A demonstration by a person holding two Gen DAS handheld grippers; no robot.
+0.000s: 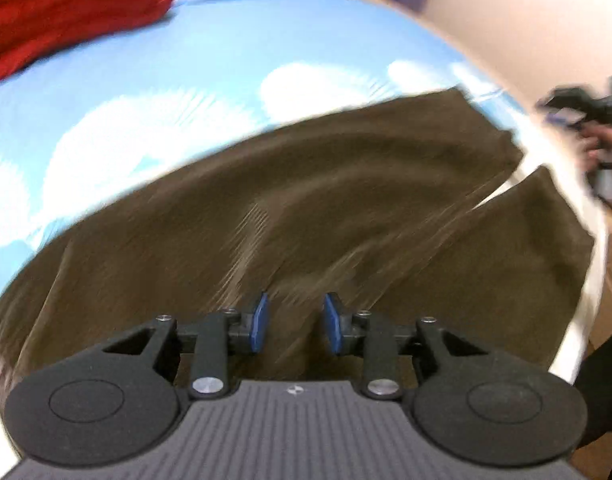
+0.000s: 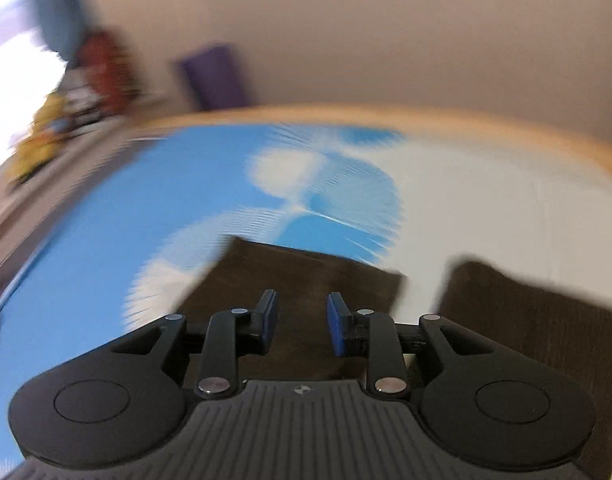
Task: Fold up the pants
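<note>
Dark brown pants (image 1: pixel 306 208) lie spread on a blue and white cloud-print sheet (image 1: pixel 165 92), the two legs running toward the right edge of the bed. My left gripper (image 1: pixel 293 322) hovers open and empty over the wide upper part of the pants. In the right wrist view, my right gripper (image 2: pixel 301 322) is open and empty above the two leg ends (image 2: pixel 306 276). The right gripper also shows in the left wrist view (image 1: pixel 582 108), held in a hand past the leg ends. Both views are blurred by motion.
A red cloth (image 1: pixel 65 12) lies on the sheet at the far left. A purple object (image 2: pixel 217 76) stands by the wall beyond the bed. The wooden bed edge (image 2: pixel 346 114) runs along the far side. Cluttered shelves (image 2: pixel 65 100) stand at the left.
</note>
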